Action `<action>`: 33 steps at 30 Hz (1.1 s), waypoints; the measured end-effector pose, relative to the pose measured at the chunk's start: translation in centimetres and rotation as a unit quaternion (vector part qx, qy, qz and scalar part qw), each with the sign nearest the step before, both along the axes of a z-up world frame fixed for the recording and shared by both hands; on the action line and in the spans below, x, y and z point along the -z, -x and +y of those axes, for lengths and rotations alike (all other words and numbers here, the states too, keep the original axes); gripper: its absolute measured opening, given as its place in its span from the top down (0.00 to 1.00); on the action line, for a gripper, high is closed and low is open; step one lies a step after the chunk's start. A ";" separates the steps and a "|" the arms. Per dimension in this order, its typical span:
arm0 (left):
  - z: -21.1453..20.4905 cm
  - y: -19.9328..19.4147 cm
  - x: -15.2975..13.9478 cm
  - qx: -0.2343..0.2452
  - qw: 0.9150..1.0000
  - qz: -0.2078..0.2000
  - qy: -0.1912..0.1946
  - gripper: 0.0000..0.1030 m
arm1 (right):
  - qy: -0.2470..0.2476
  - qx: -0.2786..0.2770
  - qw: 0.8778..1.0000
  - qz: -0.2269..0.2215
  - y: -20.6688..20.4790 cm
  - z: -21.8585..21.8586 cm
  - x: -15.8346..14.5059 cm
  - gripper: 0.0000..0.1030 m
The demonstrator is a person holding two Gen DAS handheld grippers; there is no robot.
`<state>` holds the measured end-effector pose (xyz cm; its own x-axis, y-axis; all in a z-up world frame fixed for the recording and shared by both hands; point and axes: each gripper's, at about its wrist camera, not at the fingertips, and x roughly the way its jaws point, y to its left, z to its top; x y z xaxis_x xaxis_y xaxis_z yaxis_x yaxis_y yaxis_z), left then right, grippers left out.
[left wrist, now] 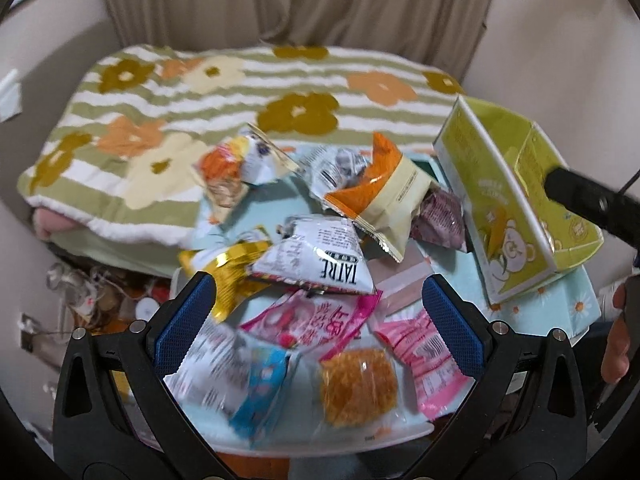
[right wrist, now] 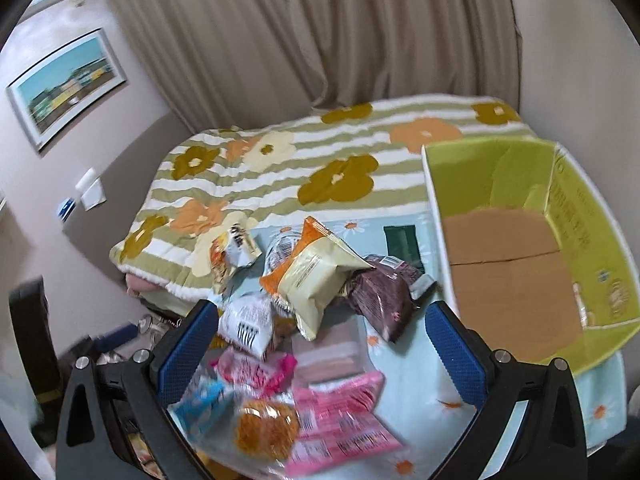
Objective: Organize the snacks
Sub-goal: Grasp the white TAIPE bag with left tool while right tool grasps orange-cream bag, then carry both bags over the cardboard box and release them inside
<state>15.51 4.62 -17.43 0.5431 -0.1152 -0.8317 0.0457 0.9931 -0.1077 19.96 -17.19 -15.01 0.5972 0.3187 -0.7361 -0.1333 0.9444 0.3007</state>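
Note:
Several snack packets lie in a heap on a small table with a light blue daisy cloth (left wrist: 452, 264). Among them are a white TATRE bag (left wrist: 316, 260), a cream and orange bag (left wrist: 380, 192), a maroon packet (left wrist: 440, 216), pink packets (left wrist: 316, 318) and a clear pack of an orange snack (left wrist: 358, 384). A lime green cardboard box (right wrist: 516, 264) stands open and empty at the table's right. My left gripper (left wrist: 320, 320) is open above the near packets. My right gripper (right wrist: 320, 344) is open above the pile, with the box to its right. The cream bag (right wrist: 320, 276) and maroon packet (right wrist: 380, 296) also show there.
A bed with a green striped flower blanket (left wrist: 240, 92) lies behind the table, beige curtains (right wrist: 312, 32) behind it. Clutter sits on the floor at the left (left wrist: 88, 296). A framed picture (right wrist: 64, 88) hangs on the left wall. A dark green flat item (right wrist: 402, 240) lies near the box.

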 end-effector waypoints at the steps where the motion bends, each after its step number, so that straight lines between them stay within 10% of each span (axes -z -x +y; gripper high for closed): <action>1: -0.1 -1.1 0.9 0.008 1.000 0.010 0.002 0.01 | -0.001 0.007 1.000 0.013 -1.3 0.5 0.7 0.00; 14: -1.0 -9.4 9.1 0.081 0.992 0.096 0.015 0.01 | -0.064 0.073 0.988 0.122 -8.8 2.8 7.7 0.08; 33: 0.1 -11.1 10.7 0.113 0.986 0.115 0.032 0.27 | -0.097 0.111 0.976 0.160 -10.9 4.1 11.5 0.39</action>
